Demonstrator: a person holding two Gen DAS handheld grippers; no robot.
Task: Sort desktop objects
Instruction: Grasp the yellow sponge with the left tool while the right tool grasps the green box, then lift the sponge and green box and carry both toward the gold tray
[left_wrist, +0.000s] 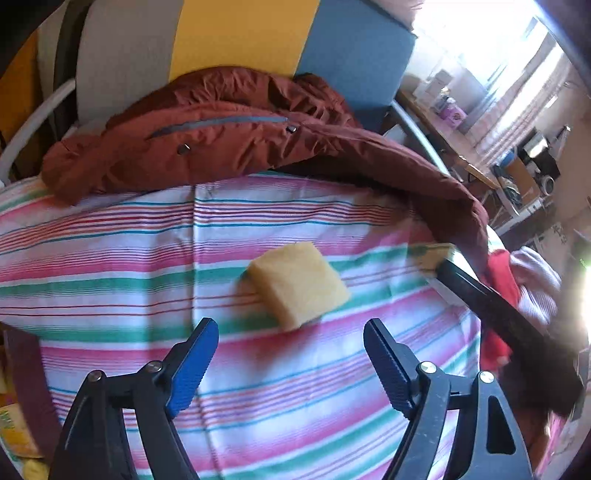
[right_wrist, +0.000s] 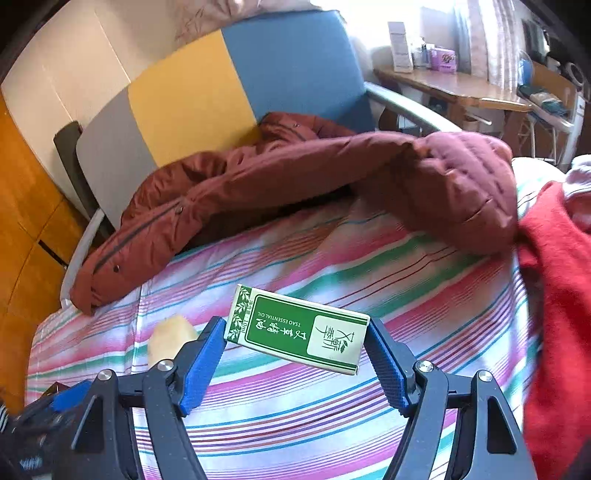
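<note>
Right tongs (right_wrist: 295, 343), low in the frame, are clamped on a green-and-cream cardboard box (right_wrist: 298, 329), held above the striped bedsheet (right_wrist: 295, 424). Left tongs (left_wrist: 291, 343) stand apart with nothing between them; a yellow sponge block (left_wrist: 298, 283) lies on the sheet just beyond. Farther up sprawls a rust-red padded jacket (left_wrist: 207, 144).

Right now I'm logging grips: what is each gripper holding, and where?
Right gripper: green box, by its two short ends. Left gripper: nothing.
</note>
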